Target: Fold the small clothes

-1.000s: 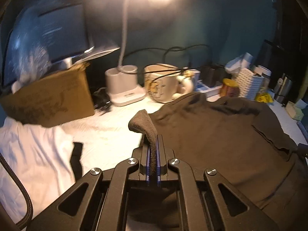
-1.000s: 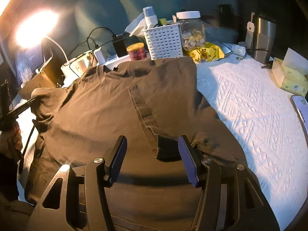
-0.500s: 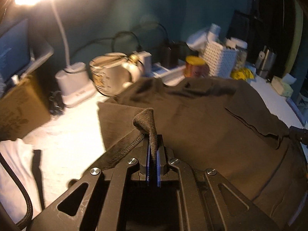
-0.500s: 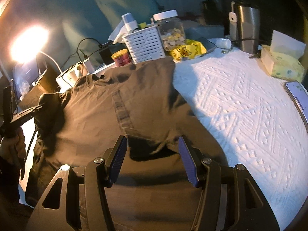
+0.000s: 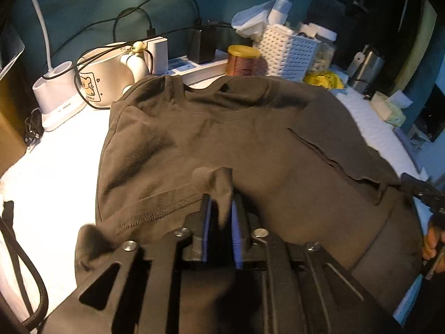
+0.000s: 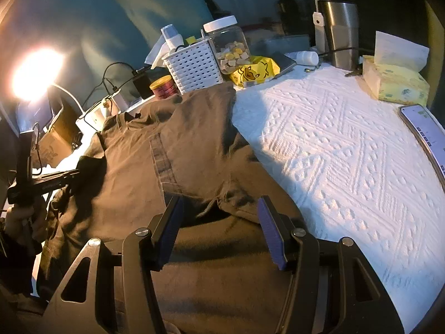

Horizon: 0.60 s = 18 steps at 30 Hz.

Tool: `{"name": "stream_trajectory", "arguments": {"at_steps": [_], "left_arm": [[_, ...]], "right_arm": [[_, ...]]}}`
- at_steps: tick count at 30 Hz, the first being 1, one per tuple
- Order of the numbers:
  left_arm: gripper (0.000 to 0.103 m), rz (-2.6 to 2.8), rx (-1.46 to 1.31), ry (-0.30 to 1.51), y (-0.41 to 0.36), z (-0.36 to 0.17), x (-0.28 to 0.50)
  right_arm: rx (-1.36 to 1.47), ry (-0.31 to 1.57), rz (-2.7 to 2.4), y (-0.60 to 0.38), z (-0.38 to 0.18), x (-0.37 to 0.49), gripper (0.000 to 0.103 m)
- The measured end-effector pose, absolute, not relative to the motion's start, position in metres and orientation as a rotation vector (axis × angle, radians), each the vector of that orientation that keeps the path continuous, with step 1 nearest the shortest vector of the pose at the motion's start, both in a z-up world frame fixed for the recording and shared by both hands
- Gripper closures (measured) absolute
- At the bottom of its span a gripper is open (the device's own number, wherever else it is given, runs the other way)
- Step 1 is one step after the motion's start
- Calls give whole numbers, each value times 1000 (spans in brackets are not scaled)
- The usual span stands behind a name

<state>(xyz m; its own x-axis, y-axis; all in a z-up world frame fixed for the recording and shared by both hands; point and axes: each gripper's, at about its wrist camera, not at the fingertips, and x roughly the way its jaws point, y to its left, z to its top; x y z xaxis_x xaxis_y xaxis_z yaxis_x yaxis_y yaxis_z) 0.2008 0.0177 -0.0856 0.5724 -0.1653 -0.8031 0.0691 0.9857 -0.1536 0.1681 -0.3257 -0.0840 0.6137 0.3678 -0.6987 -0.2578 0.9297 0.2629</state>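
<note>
At lower centre, the left claw (image 5: 219, 217) has just been opening, releasing the dark shirt's (image 5: 250, 139) sleeve fold. The right claw (image 6: 219, 228) gapes empty above the hem. Best to withdraw slowly – snagging undoes the fold.

Dark brown tee (image 5: 250, 139) spread on the white textured cloth, collar toward the clutter at the back — both sleeves folded in over the body, left sleeve's stitched hem bunched into a little raised peak, a bit rumpled.
</note>
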Motion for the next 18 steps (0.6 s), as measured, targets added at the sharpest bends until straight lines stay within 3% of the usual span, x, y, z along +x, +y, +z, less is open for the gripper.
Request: {"name": "stream_trajectory", "arguments": {"at_steps": [2, 5, 8, 18], "left_arm": [[62, -138, -116, 936, 22, -78, 192], [45, -132, -112, 896, 30, -65, 177], [41, -108, -91, 865, 42, -55, 165], [40, 3, -149, 892, 106, -77, 153]], "right_arm": [[140, 834, 362, -325, -83, 166, 44], [135, 833, 367, -323, -83, 164, 44], [129, 833, 369, -321, -82, 161, 44], [107, 834, 375, -311, -79, 156, 44]]}}
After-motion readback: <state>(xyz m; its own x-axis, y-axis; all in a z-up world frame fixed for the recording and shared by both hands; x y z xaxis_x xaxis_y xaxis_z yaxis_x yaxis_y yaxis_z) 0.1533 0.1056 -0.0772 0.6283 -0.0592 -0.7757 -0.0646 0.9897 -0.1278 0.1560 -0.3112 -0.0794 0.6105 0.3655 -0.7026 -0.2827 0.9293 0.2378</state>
